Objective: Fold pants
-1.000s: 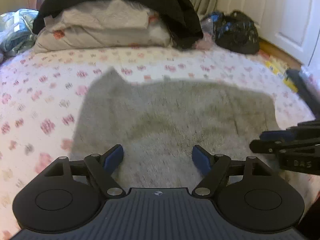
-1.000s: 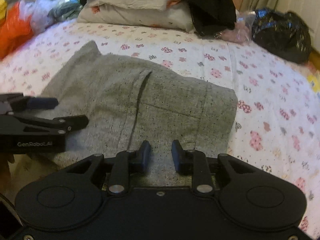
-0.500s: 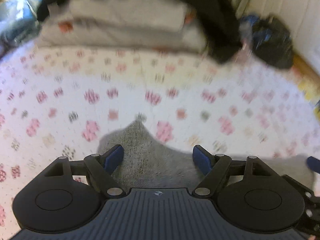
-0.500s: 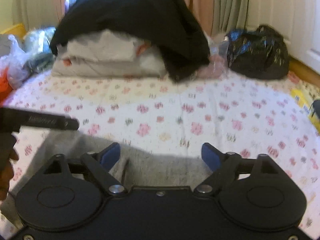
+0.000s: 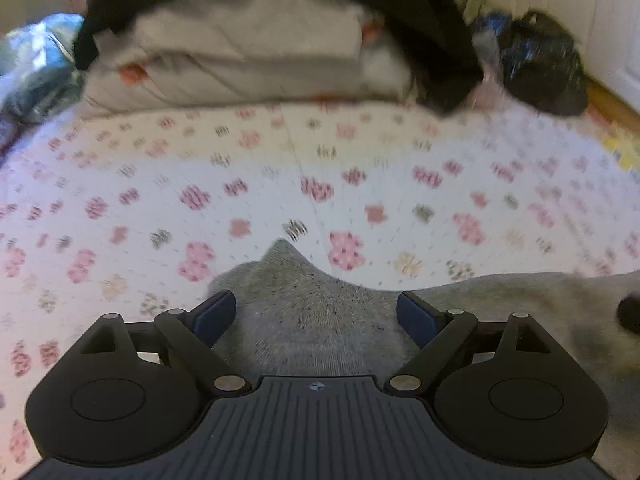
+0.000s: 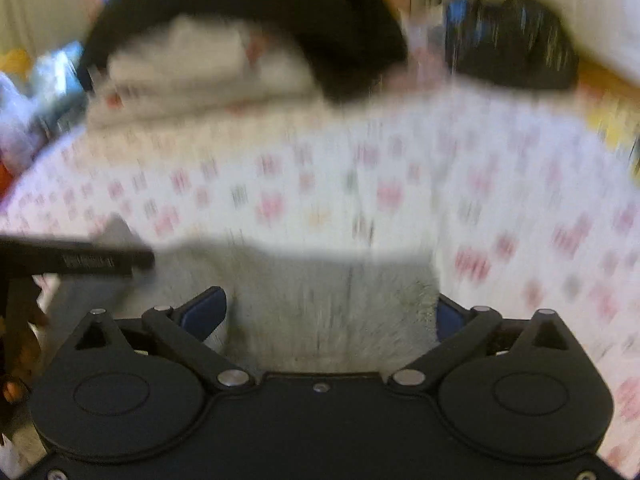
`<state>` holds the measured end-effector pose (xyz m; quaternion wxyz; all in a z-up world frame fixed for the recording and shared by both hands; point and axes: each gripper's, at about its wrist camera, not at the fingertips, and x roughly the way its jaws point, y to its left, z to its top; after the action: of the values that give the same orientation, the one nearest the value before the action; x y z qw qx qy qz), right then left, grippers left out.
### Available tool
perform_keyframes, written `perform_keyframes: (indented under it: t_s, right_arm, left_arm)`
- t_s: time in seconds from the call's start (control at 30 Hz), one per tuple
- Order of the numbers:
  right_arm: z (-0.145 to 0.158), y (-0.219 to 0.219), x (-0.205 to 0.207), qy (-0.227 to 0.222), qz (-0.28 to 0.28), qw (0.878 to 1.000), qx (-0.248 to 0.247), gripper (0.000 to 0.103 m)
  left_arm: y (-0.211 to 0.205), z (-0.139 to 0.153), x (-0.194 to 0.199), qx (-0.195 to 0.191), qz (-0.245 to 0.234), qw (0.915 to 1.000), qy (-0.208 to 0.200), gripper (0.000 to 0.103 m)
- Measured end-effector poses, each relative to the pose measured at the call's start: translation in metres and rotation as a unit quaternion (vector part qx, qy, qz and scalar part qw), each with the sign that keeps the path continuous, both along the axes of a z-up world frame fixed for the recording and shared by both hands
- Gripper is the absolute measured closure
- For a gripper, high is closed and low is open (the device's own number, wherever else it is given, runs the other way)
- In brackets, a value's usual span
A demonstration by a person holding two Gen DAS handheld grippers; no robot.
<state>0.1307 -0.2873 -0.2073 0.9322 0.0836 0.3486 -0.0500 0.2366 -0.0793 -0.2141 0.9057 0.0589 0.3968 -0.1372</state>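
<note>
The folded grey speckled pants (image 5: 312, 316) lie on the flowered bedsheet (image 5: 280, 184), just in front of both grippers. My left gripper (image 5: 316, 314) is open, its blue pads either side of the pants' pointed far corner, holding nothing. My right gripper (image 6: 330, 314) is open over the pants' right end (image 6: 332, 300), its right pad at the cloth's edge. The right wrist view is blurred by motion. The left gripper's finger shows as a black bar (image 6: 80, 260) at the left of the right wrist view.
A pile of pale pillows (image 5: 248, 56) under a black garment (image 5: 432, 28) lies at the head of the bed. A black plastic bag (image 5: 540, 68) sits at the far right. More bags (image 5: 36, 68) lie at the far left.
Both grippers have moved forward over the pants toward their far edge. The right gripper went from nearly shut to wide open. The left gripper stayed open.
</note>
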Motion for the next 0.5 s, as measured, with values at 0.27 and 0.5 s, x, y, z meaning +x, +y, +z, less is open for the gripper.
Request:
perform_keyframes:
  t_s: [0.27, 0.5]
  right_arm:
    - [0.034, 0.027, -0.046, -0.042, 0.077, 0.996, 0.001, 0.003]
    - [-0.013, 0.038, -0.038, 0.068, 0.062, 0.996, -0.008, 0.004]
  left_arm:
    - [0.021, 0.014, -0.061, -0.031, 0.018, 0.999, 0.026, 0.015]
    - [0.028, -0.021, -0.084, -0.028, 0.027, 0.9976, 0.057, 0.009]
